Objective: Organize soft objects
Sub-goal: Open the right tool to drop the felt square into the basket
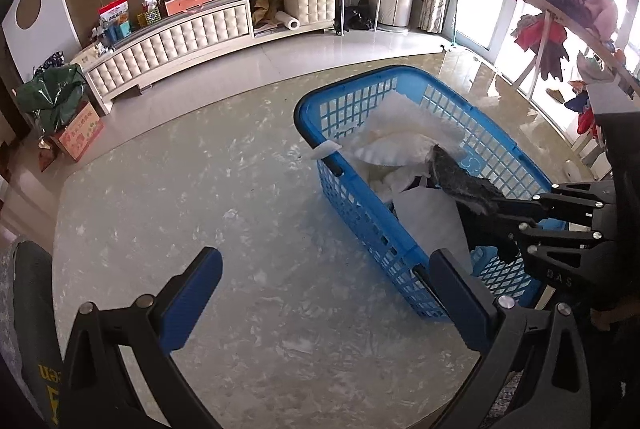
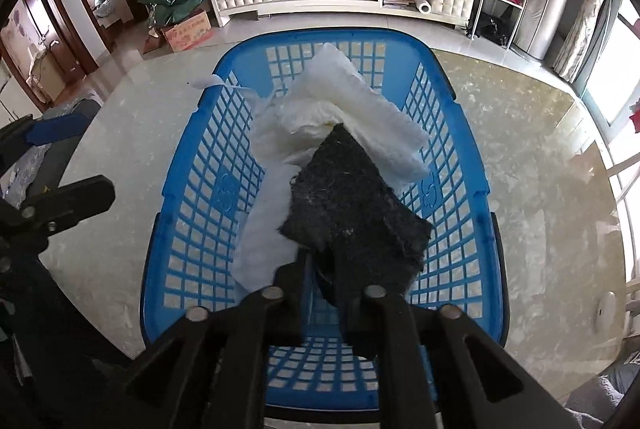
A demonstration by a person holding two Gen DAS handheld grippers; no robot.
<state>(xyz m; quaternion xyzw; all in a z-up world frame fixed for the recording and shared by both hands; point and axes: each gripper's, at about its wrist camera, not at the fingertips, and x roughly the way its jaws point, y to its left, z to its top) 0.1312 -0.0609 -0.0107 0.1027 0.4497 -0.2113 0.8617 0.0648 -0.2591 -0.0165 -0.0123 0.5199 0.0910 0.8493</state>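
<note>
Right gripper (image 2: 326,269): jaws clamped on dark felt piece (image 2: 352,205), held over blue basket (image 2: 192,189), long axis pointing away above white padding (image 2: 360,109). Left gripper (image 1: 320,293): jaws apart, beside basket, unloaded.

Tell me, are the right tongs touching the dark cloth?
Touching. The right wrist view shows the right tongs shut on the dark cloth.
</note>
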